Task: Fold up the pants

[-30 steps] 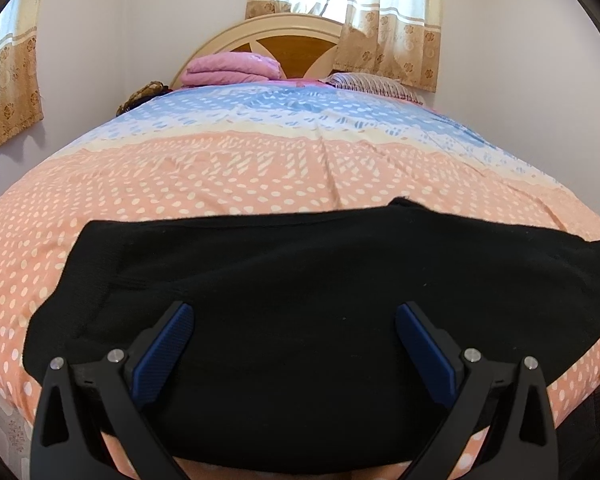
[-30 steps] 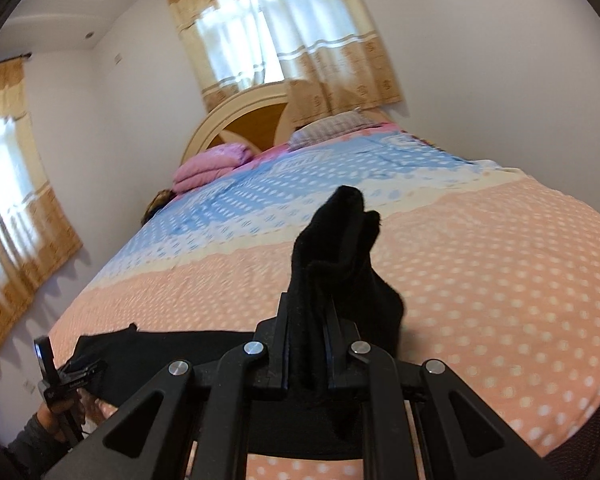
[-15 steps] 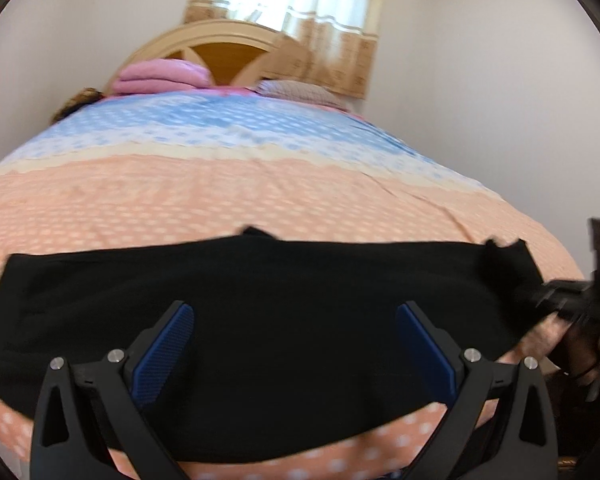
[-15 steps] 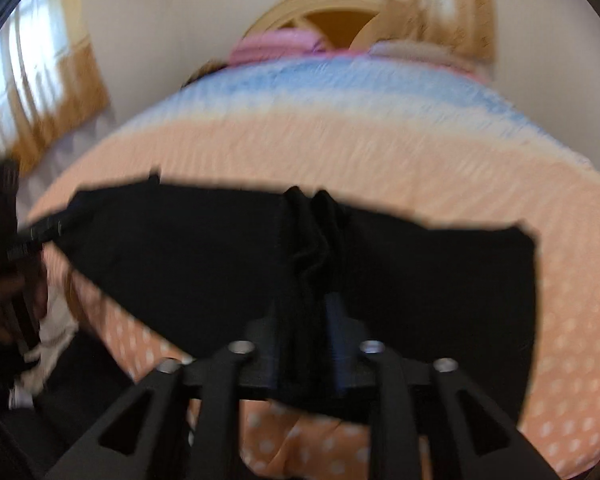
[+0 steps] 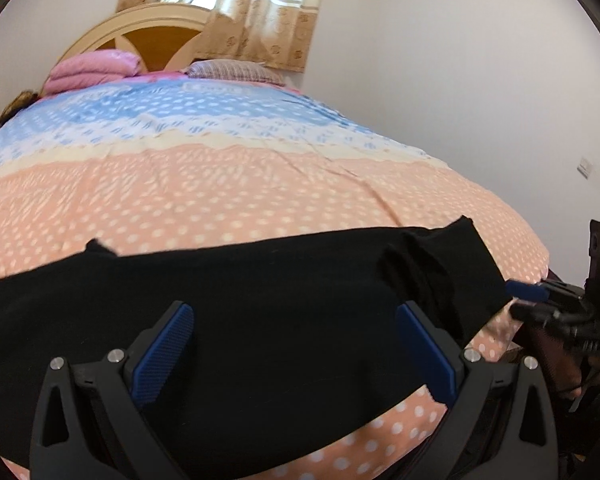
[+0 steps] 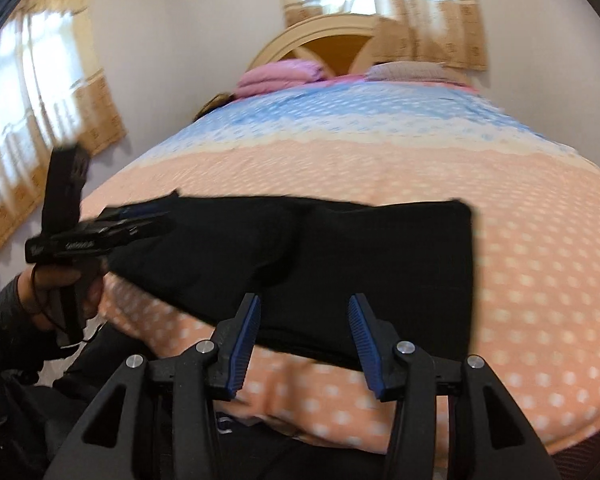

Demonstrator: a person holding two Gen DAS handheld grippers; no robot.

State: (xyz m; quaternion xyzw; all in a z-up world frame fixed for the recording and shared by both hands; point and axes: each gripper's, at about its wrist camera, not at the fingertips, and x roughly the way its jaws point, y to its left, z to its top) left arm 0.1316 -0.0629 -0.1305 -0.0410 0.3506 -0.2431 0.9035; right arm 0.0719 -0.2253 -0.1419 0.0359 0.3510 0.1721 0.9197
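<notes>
Black pants (image 6: 340, 264) lie flat across the foot of a bed (image 5: 228, 184) with a dotted peach-and-blue cover. The cloth looks soft and limp, probably best pinched at a corner or hem. Pink bedding (image 6: 278, 76) sits well apart by the headboard. The left gripper (image 5: 304, 356) hangs wide and empty; the right gripper (image 6: 304, 344), somewhat blurred, is parted and empty.

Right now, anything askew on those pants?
Yes. The black pants lie mostly flat on the bed, but a rumpled hump stands near the middle. The far edge shows a stray flap, so the layers aren't squared.
</notes>
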